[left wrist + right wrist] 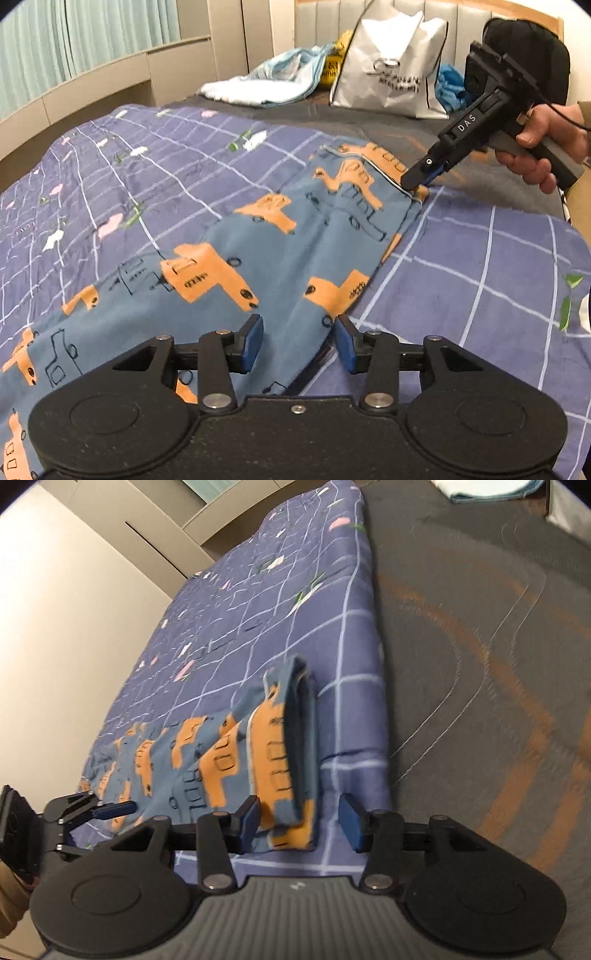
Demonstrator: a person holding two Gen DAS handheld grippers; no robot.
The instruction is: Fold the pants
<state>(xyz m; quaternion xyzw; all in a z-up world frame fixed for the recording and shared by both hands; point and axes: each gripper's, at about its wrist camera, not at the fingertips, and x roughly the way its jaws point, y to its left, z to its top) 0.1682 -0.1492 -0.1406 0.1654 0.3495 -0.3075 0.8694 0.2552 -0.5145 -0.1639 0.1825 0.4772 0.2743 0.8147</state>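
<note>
Pants [258, 236]: blue fabric printed with orange vehicles and black outline drawings; spread lengthwise on the quilt, one end near the left gripper, the other at the right gripper.
Pants, right wrist view [221, 760]: the near end lies doubled, its open hem showing a dark inner layer, between the two blue pads of the right gripper.
Quilt [129, 166]: purple-blue with a white grid and small pink, white and green motifs; covers most of the bed and carries the pants.
Bed cover [480, 664]: dark grey with curved orange lines; exposed on the far side of the quilt edge.
Left gripper [299, 343]: fingers wide apart, blue pads facing each other; a raised fold of the pants runs up between them. Contact with the cloth cannot be confirmed; nothing is clamped.
Left gripper, right wrist view [110, 808]: seen at the far left, low over the pants.
Right gripper [299, 821]: fingers wide apart; the left pad is touching or just beside the doubled hem, the right pad stands apart from it. Nothing is clamped.
Right gripper, left wrist view [417, 181]: tip set at the far hem corner of the pants; finger spread cannot be told from this angle.
Right hand [535, 147]: wrapped around the grey handle of the right gripper.
White bag [391, 66]: printed, standing upright against the headboard at the far end.
Pale cloth heap [266, 85]: white and light blue, left of the bag.
</note>
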